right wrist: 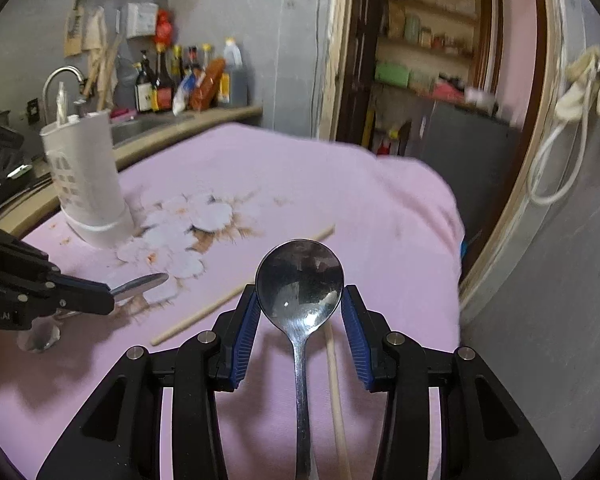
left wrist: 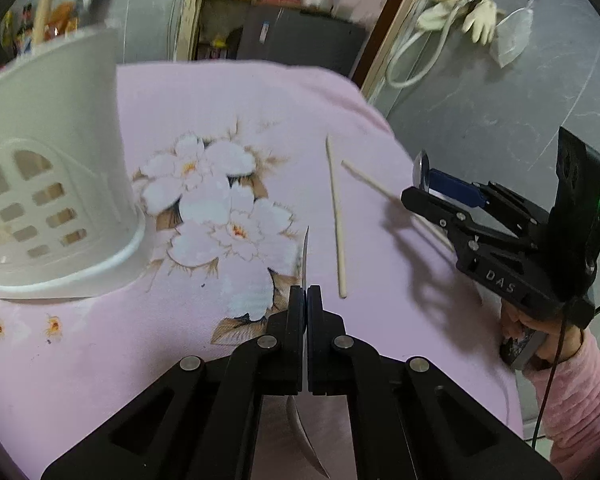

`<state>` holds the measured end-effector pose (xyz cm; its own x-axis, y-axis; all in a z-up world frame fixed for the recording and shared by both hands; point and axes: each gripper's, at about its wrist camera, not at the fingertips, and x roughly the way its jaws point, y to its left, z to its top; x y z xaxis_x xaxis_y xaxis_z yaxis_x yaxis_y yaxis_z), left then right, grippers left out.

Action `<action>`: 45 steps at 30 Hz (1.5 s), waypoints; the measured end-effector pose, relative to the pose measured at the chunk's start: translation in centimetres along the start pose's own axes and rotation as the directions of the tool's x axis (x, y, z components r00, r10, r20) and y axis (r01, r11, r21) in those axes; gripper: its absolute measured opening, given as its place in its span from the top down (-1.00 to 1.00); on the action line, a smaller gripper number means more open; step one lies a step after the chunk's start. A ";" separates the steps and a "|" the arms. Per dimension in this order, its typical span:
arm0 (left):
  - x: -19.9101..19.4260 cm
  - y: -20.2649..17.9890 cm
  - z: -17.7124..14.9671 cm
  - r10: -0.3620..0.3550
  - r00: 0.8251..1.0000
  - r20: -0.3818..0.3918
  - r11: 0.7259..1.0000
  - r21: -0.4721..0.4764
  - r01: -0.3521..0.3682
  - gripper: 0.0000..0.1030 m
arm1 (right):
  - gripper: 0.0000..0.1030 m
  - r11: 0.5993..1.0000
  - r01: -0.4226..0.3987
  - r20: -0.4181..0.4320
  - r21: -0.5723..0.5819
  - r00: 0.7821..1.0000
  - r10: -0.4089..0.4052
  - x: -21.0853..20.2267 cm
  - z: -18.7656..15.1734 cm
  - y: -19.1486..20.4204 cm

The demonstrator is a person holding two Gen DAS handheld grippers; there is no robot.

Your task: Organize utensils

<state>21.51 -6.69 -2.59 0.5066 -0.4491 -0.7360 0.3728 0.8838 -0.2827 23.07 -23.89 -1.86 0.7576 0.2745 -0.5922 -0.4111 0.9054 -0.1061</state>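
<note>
1. Left wrist view: a white utensil holder with cut-out windows stands on the table at the left; its inside is hidden from here.
2. The left gripper has its jaws pressed together on a thin metal utensil, seen edge-on and sticking out ahead of the tips.
3. Two wooden chopsticks lie on the pink flowered cloth, near each other, one partly behind the right gripper.
4. The right gripper's body reads "DAS"; a hand in a pink sleeve holds it.
5. Behind are grey walls, a doorway and pale gloves hanging on the wall.
6. Right wrist view: the utensil holder shows something pale poking above its rim; I cannot tell what.
7. The right gripper has its jaws part-way apart, blue pads against the bowl of a metal spoon, handle running back between them.
8. The left gripper reads "Robot.AI", and its utensil proves a spoon.
9. Chopsticks lie on the cloth beneath.
10. A sink tap and sauce bottles line the counter behind; their labels are unreadable.
</note>
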 end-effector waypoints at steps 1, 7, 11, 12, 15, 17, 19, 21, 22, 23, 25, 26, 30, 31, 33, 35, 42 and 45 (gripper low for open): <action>-0.5 0.0 -0.1 -0.011 1.000 0.027 1.000 -0.004 0.012 1.00 | 0.24 1.000 0.008 0.028 -0.015 1.000 -0.007 -0.5 -0.1 0.4; -3.5 0.1 -0.2 -0.075 0.970 0.230 0.997 -0.017 0.081 1.00 | 0.24 0.995 0.063 0.175 -0.078 0.983 -0.049 -3.0 -0.4 2.1; -5.2 0.0 -0.4 -0.063 0.942 0.330 0.997 -0.021 0.074 1.00 | 0.24 0.993 0.082 0.247 -0.085 0.967 -0.059 -4.3 -0.5 2.7; -5.6 0.0 -0.5 -0.058 0.933 0.354 0.997 -0.024 0.072 1.00 | 0.24 0.993 0.083 0.266 -0.079 0.962 -0.059 -4.6 -0.3 2.8; -6.9 0.1 -0.4 -0.041 0.906 0.422 0.998 -0.030 0.059 1.00 | 0.24 0.995 0.081 0.311 -0.063 0.949 -0.057 -5.4 0.2 3.0; -7.7 0.3 0.0 -0.038 0.889 0.456 0.997 -0.038 0.062 1.00 | 0.25 0.995 0.081 0.345 -0.057 0.937 -0.057 -6.0 0.8 3.4; -8.5 0.6 0.2 -0.034 0.877 0.480 0.997 -0.043 0.063 1.00 | 0.27 0.995 0.080 0.373 -0.054 0.926 -0.054 -6.6 1.4 3.7; -9.7 1.1 0.3 -0.033 0.864 0.502 0.996 -0.054 0.069 1.00 | 0.91 0.995 0.081 0.395 -0.052 0.917 -0.055 -6.9 2.2 4.0; -10.1 1.3 0.4 -0.031 0.860 0.510 0.996 -0.058 0.070 1.00 | 0.91 0.995 0.087 0.401 -0.042 0.914 -0.063 -7.0 2.6 4.2; -10.4 1.5 0.5 -0.026 0.854 0.520 0.996 -0.063 0.069 1.00 | 0.91 0.996 0.075 0.403 -0.040 0.914 -0.053 -7.0 2.7 4.2; -10.9 1.9 0.6 -0.023 0.847 0.532 0.994 -0.076 0.075 1.00 | 0.91 0.998 0.050 0.402 -0.030 0.915 -0.034 -6.8 3.2 4.4; -10.9 2.0 0.7 -0.023 0.846 0.533 0.994 -0.082 0.079 1.00 | 0.91 0.999 0.044 0.393 -0.029 0.919 -0.030 -6.6 3.2 4.5; -11.3 2.9 0.0 -0.012 0.847 0.531 0.992 -0.099 0.076 1.00 | 0.92 0.999 0.035 0.367 -0.029 0.930 -0.022 -6.0 2.6 4.6; -11.3 3.1 -0.1 -0.015 0.848 0.529 0.991 -0.102 0.081 1.00 | 0.93 0.999 0.032 0.363 -0.026 0.932 -0.021 -5.9 2.4 4.5; -11.2 3.1 0.1 -0.019 0.851 0.524 0.991 -0.104 0.086 1.00 | 0.94 0.999 0.029 0.356 -0.021 0.934 -0.020 -5.9 2.2 4.4; -11.0 3.1 0.1 -0.022 0.852 0.523 0.991 -0.101 0.087 1.00 | 0.95 0.999 0.033 0.360 -0.014 0.933 -0.026 -6.1 2.0 4.3; -11.6 3.5 0.5 -0.021 0.830 0.558 0.990 -0.107 0.097 1.00 | 0.96 1.000 0.023 0.416 0.003 0.909 -0.022 -7.4 2.3 4.5; -12.5 4.0 0.7 -0.009 0.811 0.586 0.988 -0.117 0.096 1.00 | 0.96 1.000 0.011 0.444 -0.007 0.896 -0.007 -8.2 3.0 5.2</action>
<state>17.24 2.39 5.90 0.8625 -0.4488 -0.2337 0.3258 0.8460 -0.4221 16.26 -20.51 4.81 0.9066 0.3838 -0.1754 -0.4063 0.9061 -0.1177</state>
